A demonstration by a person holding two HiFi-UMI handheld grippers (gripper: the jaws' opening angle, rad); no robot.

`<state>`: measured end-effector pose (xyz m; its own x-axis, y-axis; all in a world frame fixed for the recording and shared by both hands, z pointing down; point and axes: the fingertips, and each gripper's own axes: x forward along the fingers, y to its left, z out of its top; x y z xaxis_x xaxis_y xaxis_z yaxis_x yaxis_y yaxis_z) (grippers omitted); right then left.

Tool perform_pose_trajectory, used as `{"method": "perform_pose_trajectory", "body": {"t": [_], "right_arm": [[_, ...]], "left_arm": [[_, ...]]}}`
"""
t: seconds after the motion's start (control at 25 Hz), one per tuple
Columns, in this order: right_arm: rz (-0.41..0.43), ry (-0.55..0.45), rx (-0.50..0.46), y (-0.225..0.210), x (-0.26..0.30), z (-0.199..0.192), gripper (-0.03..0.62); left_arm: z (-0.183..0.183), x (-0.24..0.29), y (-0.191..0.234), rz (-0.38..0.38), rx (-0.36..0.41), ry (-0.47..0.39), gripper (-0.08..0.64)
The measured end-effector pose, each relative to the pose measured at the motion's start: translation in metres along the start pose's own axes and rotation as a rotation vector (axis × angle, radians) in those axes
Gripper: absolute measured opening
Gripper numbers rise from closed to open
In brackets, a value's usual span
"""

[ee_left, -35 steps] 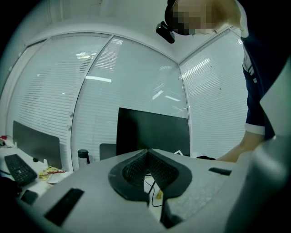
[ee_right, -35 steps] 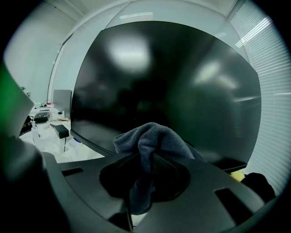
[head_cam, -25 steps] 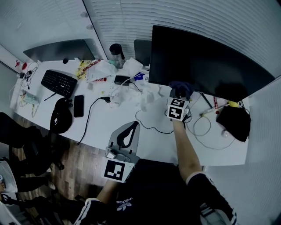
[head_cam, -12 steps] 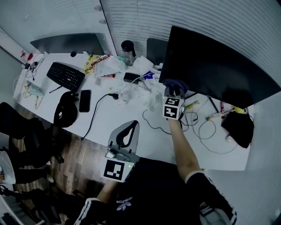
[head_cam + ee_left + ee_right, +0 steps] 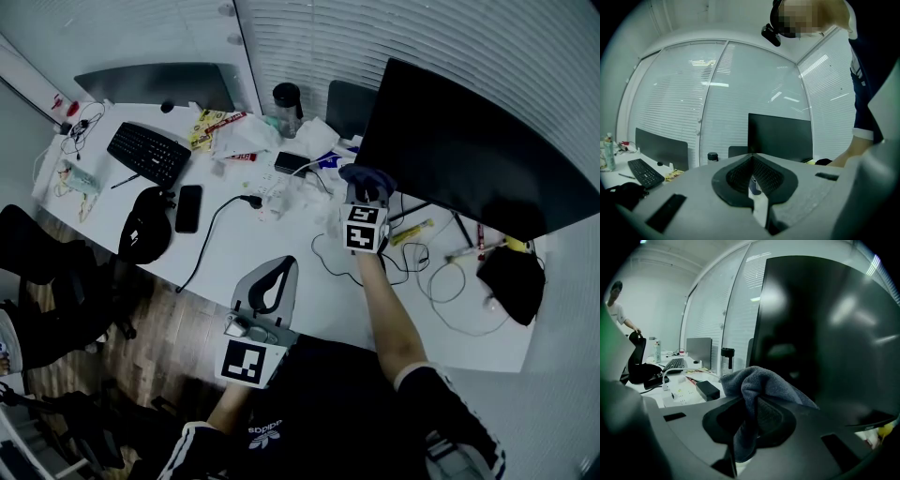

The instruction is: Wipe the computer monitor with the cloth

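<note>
Clenching the right gripper (image 5: 367, 195) on the grey cloth (image 5: 367, 178), with the bunched cloth bulging out past the jaws. Having travelled left along the screen over the last second, now holding the cloth at the lower left corner of the monitor (image 5: 469, 150); touching or just off the glass, not possible to tell. Probably ending a leftward stroke, leaving most of the screen to the right and above yet to be wiped. Keeping the left gripper (image 5: 279, 272) idle near the body, jaws together on nothing, off the near edge of the tabletop (image 5: 244, 253).
</note>
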<state>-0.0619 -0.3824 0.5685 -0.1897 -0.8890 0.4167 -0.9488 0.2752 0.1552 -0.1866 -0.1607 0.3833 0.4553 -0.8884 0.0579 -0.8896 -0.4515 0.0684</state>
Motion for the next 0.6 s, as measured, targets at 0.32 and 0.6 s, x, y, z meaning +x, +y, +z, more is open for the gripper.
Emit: {"method": "perform_pose_trajectory", "body": {"t": [0.32,0.6], "right_arm": [[0.011,-0.046,0.0,-0.003,-0.009,0.022,0.048],[0.016,-0.116,-0.003,-0.01,-0.026,0.067,0.048]], "left_arm": [[0.0,-0.001,-0.003,-0.013,0.001,-0.006,0.004],[0.005,-0.001,-0.008,-0.036,0.004,-0.02,0.004]]}}
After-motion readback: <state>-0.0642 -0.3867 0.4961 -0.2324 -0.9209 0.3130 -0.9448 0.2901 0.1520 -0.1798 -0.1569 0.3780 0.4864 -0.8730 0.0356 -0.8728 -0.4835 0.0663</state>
